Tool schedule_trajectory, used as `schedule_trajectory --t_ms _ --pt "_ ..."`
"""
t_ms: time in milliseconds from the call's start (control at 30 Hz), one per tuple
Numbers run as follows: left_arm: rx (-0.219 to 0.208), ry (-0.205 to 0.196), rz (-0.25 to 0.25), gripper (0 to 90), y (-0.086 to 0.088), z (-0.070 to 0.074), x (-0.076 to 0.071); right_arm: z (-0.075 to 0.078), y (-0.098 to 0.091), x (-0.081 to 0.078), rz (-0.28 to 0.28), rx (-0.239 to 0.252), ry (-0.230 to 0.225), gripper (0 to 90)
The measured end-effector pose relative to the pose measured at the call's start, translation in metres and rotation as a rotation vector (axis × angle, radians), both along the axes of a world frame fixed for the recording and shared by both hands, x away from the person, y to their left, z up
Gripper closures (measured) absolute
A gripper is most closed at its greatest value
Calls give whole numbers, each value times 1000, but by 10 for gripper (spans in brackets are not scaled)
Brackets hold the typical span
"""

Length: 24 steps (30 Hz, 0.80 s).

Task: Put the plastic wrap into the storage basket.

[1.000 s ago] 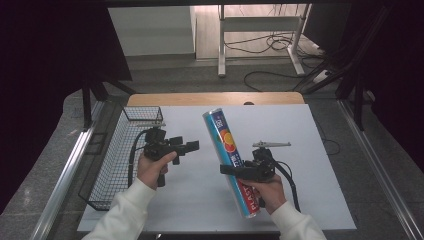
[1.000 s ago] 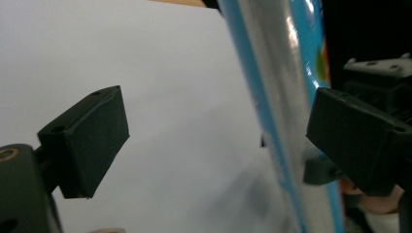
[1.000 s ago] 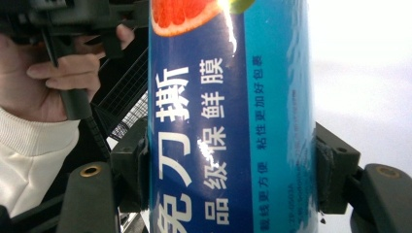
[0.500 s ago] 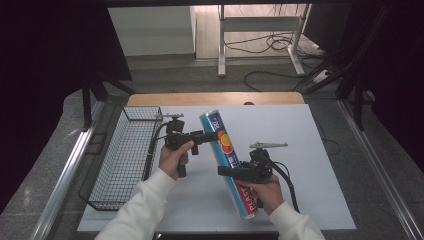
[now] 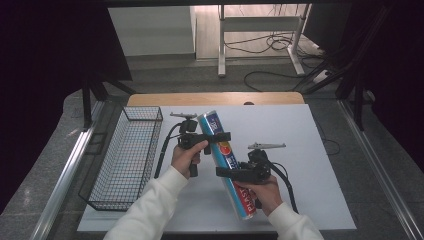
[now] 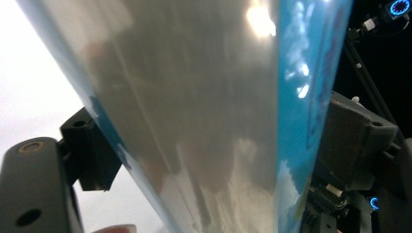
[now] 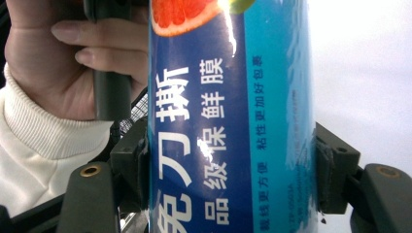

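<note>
We are holding the box (image 5: 228, 162), a long blue cling-film carton, above the white table (image 5: 310, 170), just right of the wire basket (image 5: 125, 160). Our right gripper (image 5: 235, 173) is clamping it near the lower end, both pads (image 7: 326, 174) pressing the carton's sides in the right gripper view. Our left gripper (image 5: 216, 136) is straddling the upper end, with a jaw on each side in the left gripper view (whether the pads are actually biting yet, we cannot tell). To do this well, we are judging that the left jaws should close squarely across the flat faces, not the edges, while the right hand (image 5: 262, 192) is keeping the carton steady. Squeezing too hard could dent the cardboard.
</note>
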State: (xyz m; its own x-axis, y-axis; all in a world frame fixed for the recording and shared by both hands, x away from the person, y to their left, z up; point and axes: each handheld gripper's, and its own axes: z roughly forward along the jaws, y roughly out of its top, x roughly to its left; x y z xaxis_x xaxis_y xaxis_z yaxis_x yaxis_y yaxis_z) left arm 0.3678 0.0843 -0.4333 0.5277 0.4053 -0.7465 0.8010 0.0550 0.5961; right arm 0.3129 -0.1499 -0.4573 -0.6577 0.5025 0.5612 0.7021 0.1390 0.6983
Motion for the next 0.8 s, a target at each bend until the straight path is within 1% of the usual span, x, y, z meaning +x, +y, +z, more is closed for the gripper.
schedule_trajectory --t_ms 100,167,200,300,367,467,533,667,767,800 --pt "-6 11 -4 157 -1 -3 -2 0 -1 0 -7 7 16 321" --pt "-8 19 -3 154 0 -5 -4 0 -1 0 -14 7 15 321" --pt "-3 16 -6 155 1 -6 -4 -1 -1 0 -17 8 17 321" --pt "-18 29 -8 157 -1 -8 -6 -1 -1 0 -28 9 15 321" --pt "-14 29 -8 163 -2 -9 -8 -1 -1 0 -35 12 17 321" --pt "-14 40 -25 165 -5 -11 -10 -1 -2 1 -41 16 18 321" --pt "-7 39 -34 172 -7 -11 -11 -1 -2 1 -46 17 18 321" --pt "4 36 -42 211 -9 -11 -13 -1 -3 1 -52 21 15 321" --pt "14 35 -35 272 -10 -10 -15 -1 -3 2 -54 23 13 321" --pt "7 40 -36 281 -9 -10 -14 -1 -3 2 -55 23 12 321"
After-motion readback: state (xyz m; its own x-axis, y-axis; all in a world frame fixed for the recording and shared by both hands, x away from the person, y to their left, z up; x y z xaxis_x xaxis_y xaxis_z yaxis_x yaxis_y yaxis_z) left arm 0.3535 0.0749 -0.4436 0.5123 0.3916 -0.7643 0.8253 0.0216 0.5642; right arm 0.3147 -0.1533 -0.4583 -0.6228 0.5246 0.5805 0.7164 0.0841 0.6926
